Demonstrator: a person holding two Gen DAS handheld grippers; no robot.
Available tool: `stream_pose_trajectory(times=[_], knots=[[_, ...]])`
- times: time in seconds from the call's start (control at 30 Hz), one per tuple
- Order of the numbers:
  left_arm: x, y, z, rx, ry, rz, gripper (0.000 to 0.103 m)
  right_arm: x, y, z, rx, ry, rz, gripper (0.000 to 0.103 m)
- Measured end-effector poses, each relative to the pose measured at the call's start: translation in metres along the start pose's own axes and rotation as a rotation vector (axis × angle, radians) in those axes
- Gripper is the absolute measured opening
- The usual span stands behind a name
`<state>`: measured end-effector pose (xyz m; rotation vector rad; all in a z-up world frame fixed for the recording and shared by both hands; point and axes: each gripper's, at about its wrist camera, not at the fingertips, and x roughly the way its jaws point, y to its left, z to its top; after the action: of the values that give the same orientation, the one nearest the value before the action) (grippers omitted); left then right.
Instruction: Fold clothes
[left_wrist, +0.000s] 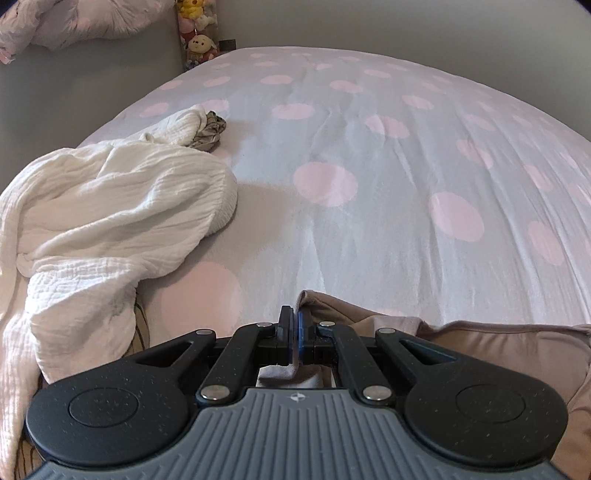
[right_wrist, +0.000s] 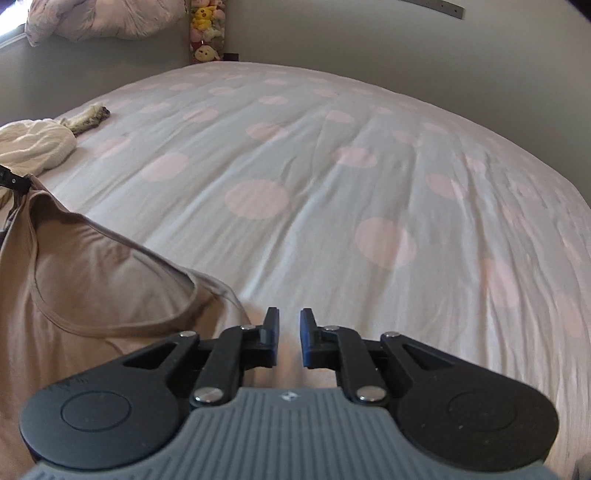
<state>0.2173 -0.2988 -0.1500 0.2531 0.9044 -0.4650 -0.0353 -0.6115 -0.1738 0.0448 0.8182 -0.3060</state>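
Observation:
A beige top lies at the near edge of the bed. My left gripper is shut on a corner of its fabric, which shows pinched between the pads. In the right wrist view the beige top spreads to the left with its neckline showing, and its far corner is held up by the left gripper at the left edge. My right gripper is open and empty, just right of the top's edge, over the sheet.
The bed sheet is pale with pink dots. A crumpled white garment lies at the left, with a small olive cloth behind it. Stuffed toys and a duvet sit beyond the bed's far corner.

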Motion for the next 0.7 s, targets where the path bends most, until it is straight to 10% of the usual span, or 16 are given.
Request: stream_pose_trajectory(times=[0.2, 0.47, 0.7], knots=[[0.006, 0.008, -0.004, -0.021, 0.018, -0.019, 0.001, 0.001, 0.001, -0.025, 0.148, -0.070, 0.058, 0.031], [0.011, 0.001, -0.006, -0.005, 0.025, -0.013, 0.001, -0.002, 0.052, -0.034, -0.028, -0.102, 0.101, 0.031], [0.011, 0.002, -0.007, -0.017, 0.023, -0.015, 0.001, 0.003, 0.035, -0.035, 0.073, -0.128, 0.093, 0.030]])
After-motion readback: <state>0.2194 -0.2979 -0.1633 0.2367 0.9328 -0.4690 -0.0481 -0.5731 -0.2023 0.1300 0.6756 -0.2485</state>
